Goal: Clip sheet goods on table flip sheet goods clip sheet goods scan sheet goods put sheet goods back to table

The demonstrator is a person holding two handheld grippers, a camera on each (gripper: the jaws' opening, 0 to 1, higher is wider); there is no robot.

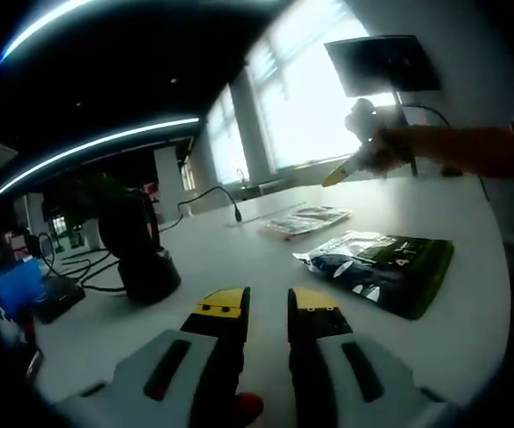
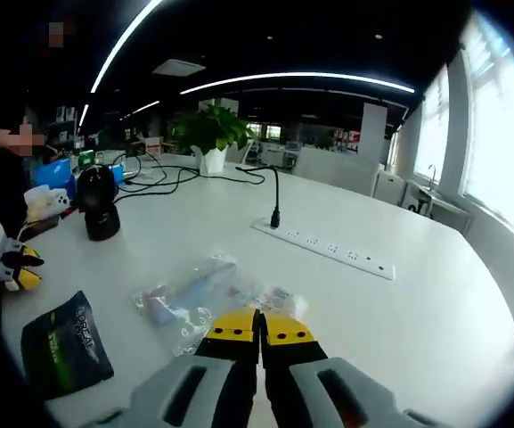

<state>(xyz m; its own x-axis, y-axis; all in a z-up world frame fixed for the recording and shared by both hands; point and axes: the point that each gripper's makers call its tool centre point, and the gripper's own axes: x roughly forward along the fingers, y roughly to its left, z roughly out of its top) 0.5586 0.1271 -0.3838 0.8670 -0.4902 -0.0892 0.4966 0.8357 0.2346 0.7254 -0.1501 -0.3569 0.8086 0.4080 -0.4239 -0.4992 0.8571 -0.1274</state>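
A dark green and navy packet (image 1: 377, 267) lies flat on the white table (image 1: 239, 259), just right of and beyond my left gripper (image 1: 268, 308), whose yellow-tipped jaws stand open with nothing between them. Farther back lies a clear packet (image 1: 305, 220) of small goods. A hand holds my right gripper (image 1: 337, 176) in the air above the table's far side. In the right gripper view, the right gripper (image 2: 258, 328) is shut and empty, hanging over the near edge of the clear packet (image 2: 190, 299). The dark packet (image 2: 65, 343) is at lower left, the left gripper (image 2: 14, 263) beside it.
A black rounded device (image 1: 141, 254) stands left on the table, with cables (image 1: 83, 272) behind it. A white power strip (image 2: 328, 245) with a black cable crosses the table beyond the clear packet. A monitor (image 1: 381, 62) stands at the far edge, a potted plant (image 2: 210, 134) at another.
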